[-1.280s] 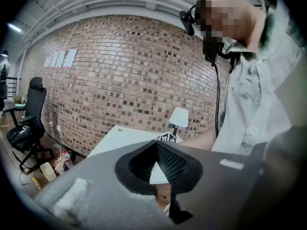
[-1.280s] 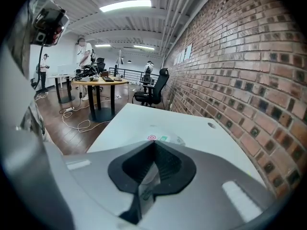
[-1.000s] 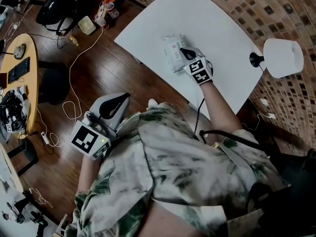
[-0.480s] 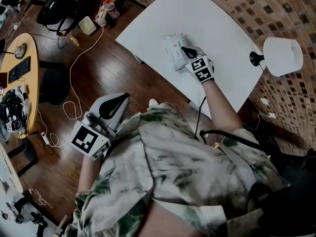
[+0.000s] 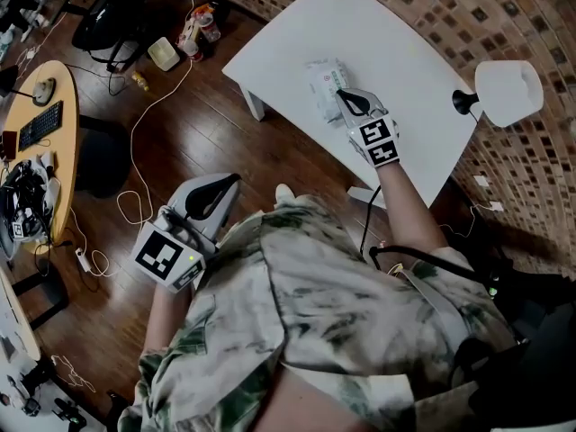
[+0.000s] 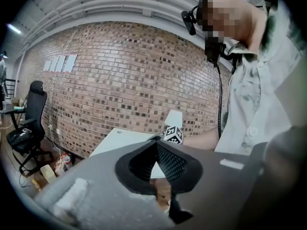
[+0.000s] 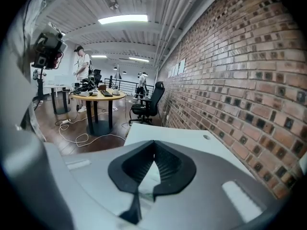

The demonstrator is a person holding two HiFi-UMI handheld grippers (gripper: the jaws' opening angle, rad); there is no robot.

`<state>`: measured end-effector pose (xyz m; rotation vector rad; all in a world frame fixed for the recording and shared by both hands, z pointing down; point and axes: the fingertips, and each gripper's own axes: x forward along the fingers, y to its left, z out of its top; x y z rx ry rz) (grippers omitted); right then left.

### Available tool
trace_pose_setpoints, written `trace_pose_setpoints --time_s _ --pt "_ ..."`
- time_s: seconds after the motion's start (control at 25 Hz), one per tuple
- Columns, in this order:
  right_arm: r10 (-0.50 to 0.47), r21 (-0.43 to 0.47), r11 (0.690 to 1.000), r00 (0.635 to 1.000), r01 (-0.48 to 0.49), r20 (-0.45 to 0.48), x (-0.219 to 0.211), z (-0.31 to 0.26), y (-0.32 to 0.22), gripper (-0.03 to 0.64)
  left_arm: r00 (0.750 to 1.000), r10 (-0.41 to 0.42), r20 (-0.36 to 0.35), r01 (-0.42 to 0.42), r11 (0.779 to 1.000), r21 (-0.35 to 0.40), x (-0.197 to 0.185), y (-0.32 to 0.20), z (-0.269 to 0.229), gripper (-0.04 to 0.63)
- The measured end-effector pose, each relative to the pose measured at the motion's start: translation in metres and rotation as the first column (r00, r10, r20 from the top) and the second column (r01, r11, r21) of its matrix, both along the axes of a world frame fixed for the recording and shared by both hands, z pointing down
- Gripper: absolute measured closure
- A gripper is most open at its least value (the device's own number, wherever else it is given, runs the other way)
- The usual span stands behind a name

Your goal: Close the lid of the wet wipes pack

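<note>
Right gripper (image 5: 342,96) jaws closed tip to tip, gripping nothing, tips down on the near end of the wet wipes pack (image 5: 322,79), upper centre of the head view, on the white table (image 5: 405,52). The lid looks flat, but it's too small to be sure. Pack is likely light, soft, crinkly film; only the lid is stiff, so press there, don't pinch. Left gripper (image 5: 232,181) closed too, empty, lower left over the floor.

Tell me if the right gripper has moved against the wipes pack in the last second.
Yes, slightly: the right gripper has drawn back along the wet wipes pack toward the person.
</note>
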<state>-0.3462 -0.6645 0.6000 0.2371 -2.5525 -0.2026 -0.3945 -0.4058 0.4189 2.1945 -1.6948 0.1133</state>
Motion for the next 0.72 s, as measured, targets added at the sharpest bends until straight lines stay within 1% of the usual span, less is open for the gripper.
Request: trace_pose_setpoints --time_s 0.16,0.32,0.48,0.72 --pt "-0.007 0.012 1.0 0.999 0.006 0.051 0.01 -0.031 0.051 0.609 1.0 0.026 0.0 -0.026 0.999 0.023 0.005 0.032 -0.006 0.595" --pt "-0.011 -0.013 1.0 0.993 0.013 0.118 0.026 -0.053 0.113 0.611 0.999 0.048 -0.004 -0.048 0.998 0.032 0.01 0.073 -0.007 0.595" --pt "0.004 -0.021 1.0 0.99 -0.001 0.144 0.046 -0.069 0.175 0.611 0.997 0.078 -0.004 -0.077 0.996 0.054 0.016 0.115 -0.01 0.595" --pt "0.055 -0.038 0.998 0.983 -0.049 0.177 0.084 -0.092 0.265 0.611 0.99 0.143 -0.016 -0.141 0.987 0.073 0.034 0.178 -0.009 0.595"
